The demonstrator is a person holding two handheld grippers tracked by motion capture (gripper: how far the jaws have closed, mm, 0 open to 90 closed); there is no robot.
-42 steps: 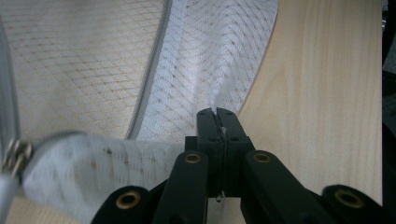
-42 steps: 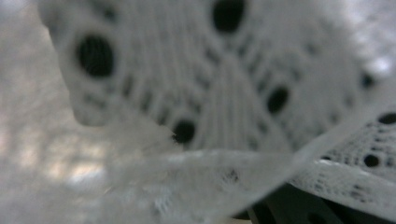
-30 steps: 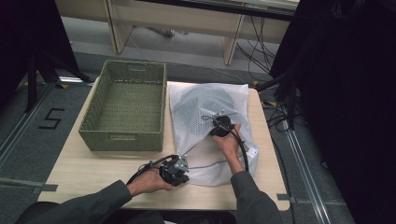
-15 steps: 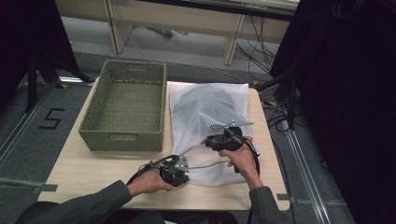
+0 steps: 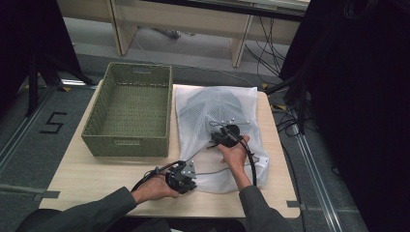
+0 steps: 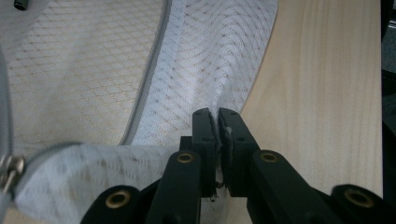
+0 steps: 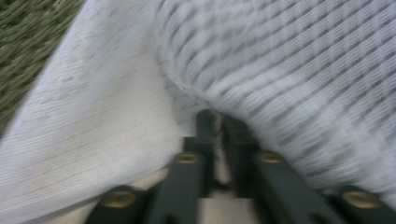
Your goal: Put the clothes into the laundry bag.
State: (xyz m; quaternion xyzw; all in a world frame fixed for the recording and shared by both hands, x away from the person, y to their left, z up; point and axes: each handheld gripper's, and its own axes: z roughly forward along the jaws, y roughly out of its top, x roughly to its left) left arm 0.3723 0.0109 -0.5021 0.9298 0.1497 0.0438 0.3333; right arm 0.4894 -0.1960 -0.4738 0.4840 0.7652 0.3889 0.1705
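A white mesh laundry bag (image 5: pixel 241 159) lies flat on the table, with a dark garment (image 5: pixel 212 102) showing through its far half. My left gripper (image 5: pixel 189 180) is at the bag's near left corner. In the left gripper view it (image 6: pixel 217 116) is shut on the bag's edge (image 6: pixel 201 60), beside the grey zipper (image 6: pixel 147 81). My right gripper (image 5: pixel 217 137) rests on the middle of the bag. In the right gripper view it (image 7: pixel 218 119) is shut on a pinch of the blurred mesh (image 7: pixel 303 60).
A green woven basket (image 5: pixel 126 143) stands left of the bag, nothing visible inside it; its weave (image 7: pixel 28 28) shows at the top left of the right gripper view. Bare table (image 5: pixel 96 174) lies in front of the basket. Wood (image 6: pixel 322 93) runs beside the bag's edge.
My right gripper has moved from farther up the bag toward the near side, then slightly left, pinching the mesh. The left gripper has stayed at the bag's corner.
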